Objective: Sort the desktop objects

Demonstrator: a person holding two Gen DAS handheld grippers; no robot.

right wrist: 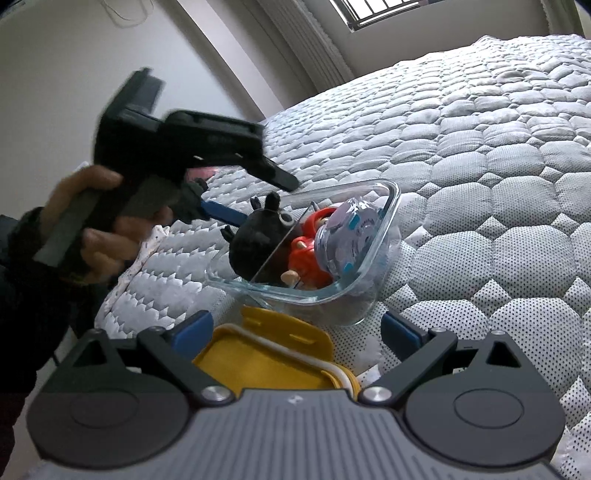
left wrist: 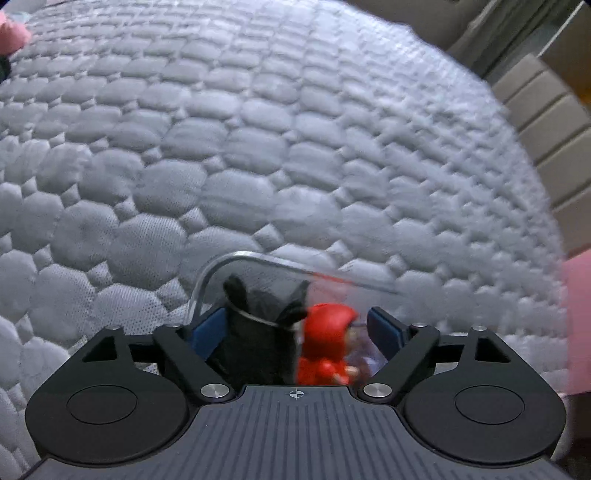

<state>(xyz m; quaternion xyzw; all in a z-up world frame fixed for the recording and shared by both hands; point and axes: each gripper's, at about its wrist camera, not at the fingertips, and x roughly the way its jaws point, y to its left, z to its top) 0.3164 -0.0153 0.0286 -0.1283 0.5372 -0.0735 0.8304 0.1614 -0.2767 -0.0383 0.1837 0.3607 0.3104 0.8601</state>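
A clear glass container (right wrist: 373,236) sits tilted on the quilted grey bed. It holds a black plush toy (right wrist: 255,240), a red hooded figurine (right wrist: 310,254) and a round grey-blue toy (right wrist: 354,232). My left gripper (left wrist: 295,328) has the container (left wrist: 236,258) between its open jaws, with the black plush (left wrist: 255,332) and the red figurine (left wrist: 325,343) close in front of it; it also shows in the right wrist view (right wrist: 229,214), held by a hand. My right gripper (right wrist: 297,334) is open over a yellow lid (right wrist: 273,350) with a white seal.
The quilted grey mattress (left wrist: 295,147) fills most of the left wrist view. A beige padded headboard (left wrist: 546,122) runs along its right edge. A white wall, curtains and a window (right wrist: 388,14) stand behind the bed. Pink cloth (left wrist: 578,325) shows at the right edge.
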